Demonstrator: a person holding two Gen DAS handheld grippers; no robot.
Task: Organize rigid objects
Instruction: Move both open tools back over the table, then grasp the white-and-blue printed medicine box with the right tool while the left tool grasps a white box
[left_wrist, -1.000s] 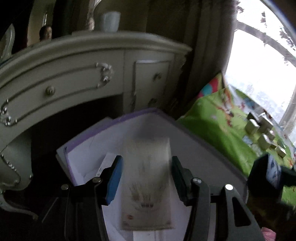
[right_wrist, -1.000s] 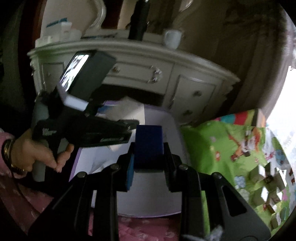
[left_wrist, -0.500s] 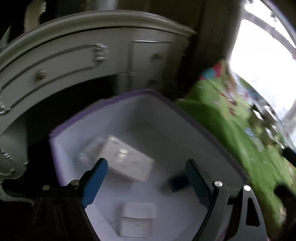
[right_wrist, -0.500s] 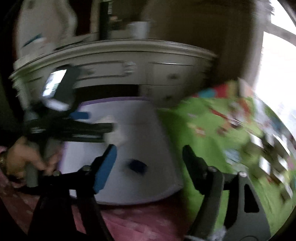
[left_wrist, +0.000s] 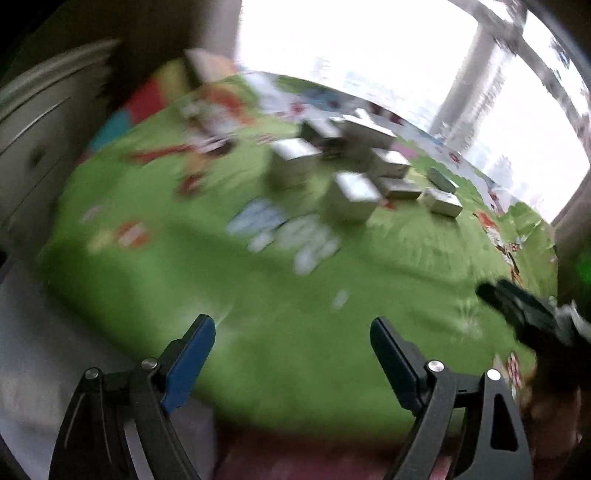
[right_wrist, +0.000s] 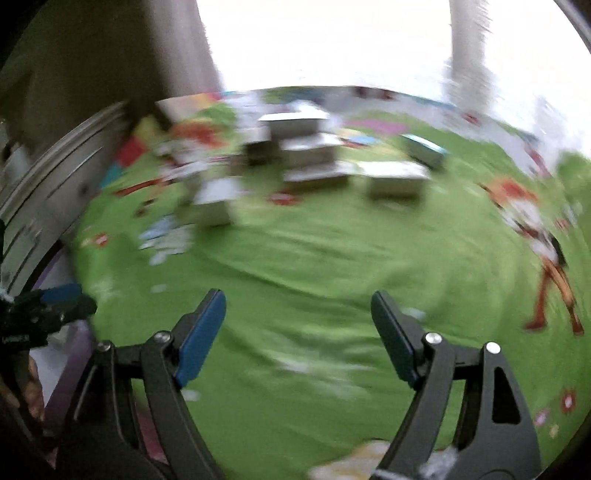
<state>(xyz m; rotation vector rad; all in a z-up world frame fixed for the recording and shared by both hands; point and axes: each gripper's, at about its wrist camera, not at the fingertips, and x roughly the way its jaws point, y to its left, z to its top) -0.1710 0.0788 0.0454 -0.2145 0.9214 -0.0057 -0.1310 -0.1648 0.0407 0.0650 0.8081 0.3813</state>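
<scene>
Several small cardboard boxes (left_wrist: 354, 192) sit clustered on the green play mat (left_wrist: 258, 295), well apart from the left gripper (left_wrist: 291, 354) and right gripper (right_wrist: 297, 334), both released and empty; probably light, stiff, best gripped across flat sides.

A bright green play mat (right_wrist: 332, 258) printed with cartoon figures carries a loose cluster of small pale rectangular boxes (left_wrist: 351, 192) toward its far edge, some stacked, blurred in both views. A teal-topped flat box (right_wrist: 423, 149) lies at the cluster's right end.
</scene>
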